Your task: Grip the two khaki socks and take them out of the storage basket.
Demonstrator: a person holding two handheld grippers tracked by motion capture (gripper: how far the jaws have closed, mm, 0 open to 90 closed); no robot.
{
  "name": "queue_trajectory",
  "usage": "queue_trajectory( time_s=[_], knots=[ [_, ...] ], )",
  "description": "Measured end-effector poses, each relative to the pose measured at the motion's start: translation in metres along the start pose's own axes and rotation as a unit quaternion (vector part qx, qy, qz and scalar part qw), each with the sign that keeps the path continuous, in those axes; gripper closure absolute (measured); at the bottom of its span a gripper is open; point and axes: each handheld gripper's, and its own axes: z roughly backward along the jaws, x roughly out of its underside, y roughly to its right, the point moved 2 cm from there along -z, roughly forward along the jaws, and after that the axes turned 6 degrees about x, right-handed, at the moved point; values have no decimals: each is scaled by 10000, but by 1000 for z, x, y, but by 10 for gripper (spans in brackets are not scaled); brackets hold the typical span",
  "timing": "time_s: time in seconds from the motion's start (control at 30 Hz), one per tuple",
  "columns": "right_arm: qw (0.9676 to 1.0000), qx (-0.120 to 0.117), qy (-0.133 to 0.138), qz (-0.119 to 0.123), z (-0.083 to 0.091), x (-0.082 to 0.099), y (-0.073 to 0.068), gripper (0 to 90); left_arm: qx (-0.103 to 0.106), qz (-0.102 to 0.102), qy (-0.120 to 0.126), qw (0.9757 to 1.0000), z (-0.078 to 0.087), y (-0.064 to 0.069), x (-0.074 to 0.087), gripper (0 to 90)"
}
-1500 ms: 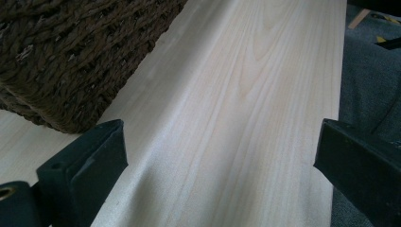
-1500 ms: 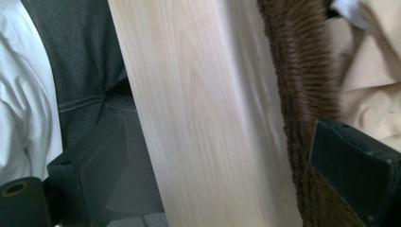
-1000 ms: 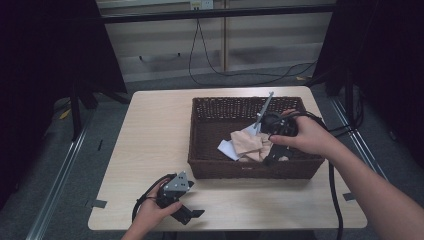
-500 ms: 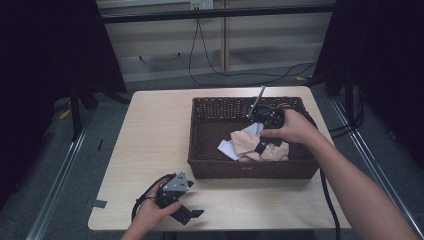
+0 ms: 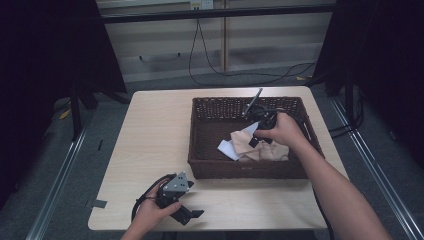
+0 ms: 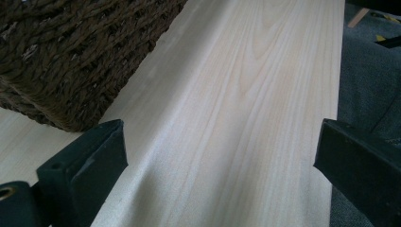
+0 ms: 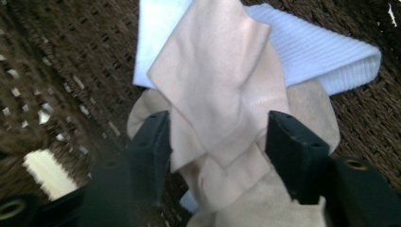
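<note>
Light wood table (image 5: 150, 135) in a dim room, dark curtains either side, cables trailing down the far wall.

Starting at the right gripper (image 7: 215, 142): its jaws have just been closing and now stand about half open around a fold of the beige cloth (image 7: 222, 90). The cloth sits between the pads, but we can't say they're properly pinching it, the fabric looks loose in the gap. Under the beige piece there's a white ribbed cloth (image 7: 321, 52) sticking out toward the far side. Both lie on the floor of the dark wicker basket (image 5: 200, 130), in its near-right part, right under the right hand (image 5: 280, 131).

The left gripper (image 5: 181, 207) is way off at the near left edge of the table, well apart from the cloths. In its own view the jaws stand wide with nothing but bare wood between them, and the basket corner (image 6: 71, 61) is just beside it.

So we'd call this the grab step: picking the beige cloth out of the basket. Next move probably needs the jaws to finish closing on that fold, then a straight lift so it peels off the white one without dragging it along.
</note>
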Motion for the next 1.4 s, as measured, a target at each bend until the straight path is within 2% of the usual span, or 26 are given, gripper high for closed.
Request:
queue_trajectory(
  time_s=[0.03,0.2,0.27,0.4,0.43,0.53,0.57,0.63,0.67,0.8,0.83,0.93,0.97,1.03,1.07,1.1,1.13,1.23,1.3,1.4],
  knots=[
    [9999,18,-10,146,-5,-2,-1,480,12,-2,21,10000,-1,0,0,26],
    [9999,-8,20,152,-11,-7,-6,542,48,-1,20,10000,-2,0,0,26],
    [9999,17,-67,124,-13,-10,-7,539,26,9,8,10000,-1,1,0,25],
    [9999,118,26,87,-19,-14,-7,535,39,0,-6,10000,-1,1,0,25],
    [9997,230,21,81,-21,-15,-6,533,36,-4,-41,10000,-1,1,0,25],
    [9997,250,31,19,-26,-17,-3,549,53,-34,-42,10000,-1,0,1,26],
    [9996,263,51,34,-28,-17,-2,605,47,-32,-41,10000,-1,0,1,26],
    [9999,148,13,-55,-29,-16,-2,799,22,-3,32,10000,-1,1,1,26],
    [9999,148,13,-55,-29,-16,-2,799,25,-20,-9,10000,0,0,1,26],
    [10000,60,-37,40,-23,-13,0,824,28,-17,21,10000,0,0,1,26],
    [10000,32,-78,-18,-20,-12,-1,824,20,-24,-4,10000,0,0,1,26],
    [10000,27,11,35,-11,-10,1,824,6,-17,3,10000,0,0,0,25],
    [10000,34,12,-2,-6,-9,2,824,18,-36,-54,10000,1,0,0,26],
    [9999,-54,53,-82,9,-7,5,825,35,-10,44,10000,-1,1,0,26],
    [9999,-54,53,-82,9,-7,5,825,36,-19,38,10000,-1,1,0,26],
    [10000,-46,49,8,18,-5,7,825,28,-30,53,10000,-1,1,0,26],
    [10000,-46,49,8,18,-5,7,825,24,-33,47,10000,-2,1,0,26],
    [9998,-146,116,-51,35,-2,11,825,24,-25,53,10000,-2,1,0,25],
    [9998,-120,142,-29,38,-1,12,825,25,-32,56,10000,-2,1,0,25],
    [9996,-220,167,1,46,3,12,825,32,-28,56,10000,-1,1,-1,26]
  ],
)
